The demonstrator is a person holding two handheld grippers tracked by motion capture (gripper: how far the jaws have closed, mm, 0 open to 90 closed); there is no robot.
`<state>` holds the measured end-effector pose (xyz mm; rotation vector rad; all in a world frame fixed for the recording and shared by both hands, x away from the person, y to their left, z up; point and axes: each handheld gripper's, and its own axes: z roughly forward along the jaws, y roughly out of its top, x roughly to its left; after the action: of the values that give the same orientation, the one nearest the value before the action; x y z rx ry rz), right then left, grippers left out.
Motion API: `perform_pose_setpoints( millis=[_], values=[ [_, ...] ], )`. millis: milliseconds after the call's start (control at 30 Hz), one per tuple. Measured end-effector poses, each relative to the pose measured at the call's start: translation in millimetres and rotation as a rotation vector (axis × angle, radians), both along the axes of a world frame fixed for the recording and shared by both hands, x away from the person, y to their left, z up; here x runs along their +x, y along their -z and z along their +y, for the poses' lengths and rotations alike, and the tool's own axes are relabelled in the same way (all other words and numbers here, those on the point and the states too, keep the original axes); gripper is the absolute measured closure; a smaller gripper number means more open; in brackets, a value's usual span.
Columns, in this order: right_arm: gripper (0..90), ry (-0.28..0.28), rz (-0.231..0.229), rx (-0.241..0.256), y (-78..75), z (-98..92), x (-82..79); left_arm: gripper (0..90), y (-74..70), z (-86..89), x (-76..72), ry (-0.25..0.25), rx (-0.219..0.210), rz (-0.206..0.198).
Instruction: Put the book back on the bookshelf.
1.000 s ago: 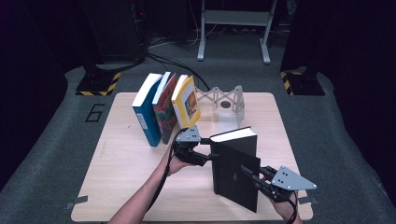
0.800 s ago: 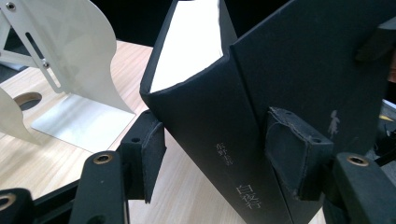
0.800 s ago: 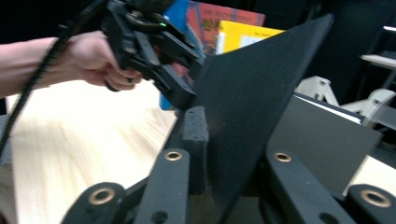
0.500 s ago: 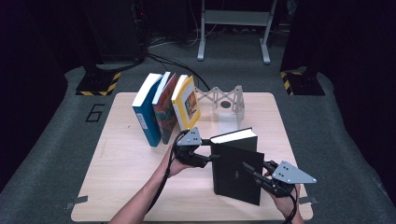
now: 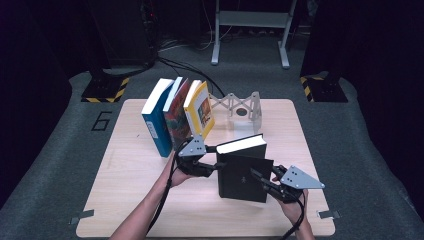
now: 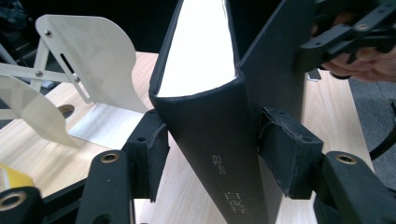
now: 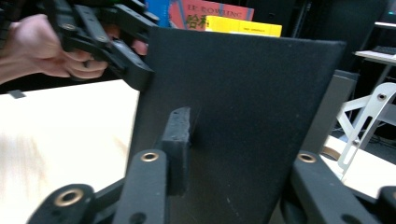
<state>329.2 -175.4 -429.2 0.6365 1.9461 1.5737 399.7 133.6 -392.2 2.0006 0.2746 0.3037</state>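
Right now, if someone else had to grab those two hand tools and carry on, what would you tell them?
Left gripper: shut on the black book, pads either side of its spine.
Right gripper: at the book's front cover, near its lower right corner; one pad lies against the cover, but whether it grips cannot be told.
The book stands upright on the table, apart from the three leaning books and the white folding bookend behind.
Done: book stood up and held.
Left, probably: move it to the row and release.
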Motion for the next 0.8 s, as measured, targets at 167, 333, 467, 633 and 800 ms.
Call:
perform_pose_setpoints(
  millis=[167,333,467,633,800],
  values=[
    [58.4,-0.003,0.015,0.008,1.7,4.6,8.1,43.5,0.6,5.9,-5.0,-0.003,-0.016,-0.006],
    [53.6,-0.014,0.047,-0.017,2.7,7.1,14.5,42.3,1.2,7.6,-8.5,0.014,-0.03,0.003],
    [49.0,0.005,0.056,-0.046,1.3,8.5,16.8,42.0,5.7,7.5,-9.4,-0.006,-0.032,0.003],
    [42.4,0.039,0.071,-0.065,2.0,10.5,19.8,47.0,12.4,6.5,-12.5,-0.042,-0.063,-0.003],
    [39.9,0.066,0.066,-0.091,1.7,12.6,16.6,48.2,15.2,6.6,-15.0,-0.041,-0.082,-0.012]
  ],
)
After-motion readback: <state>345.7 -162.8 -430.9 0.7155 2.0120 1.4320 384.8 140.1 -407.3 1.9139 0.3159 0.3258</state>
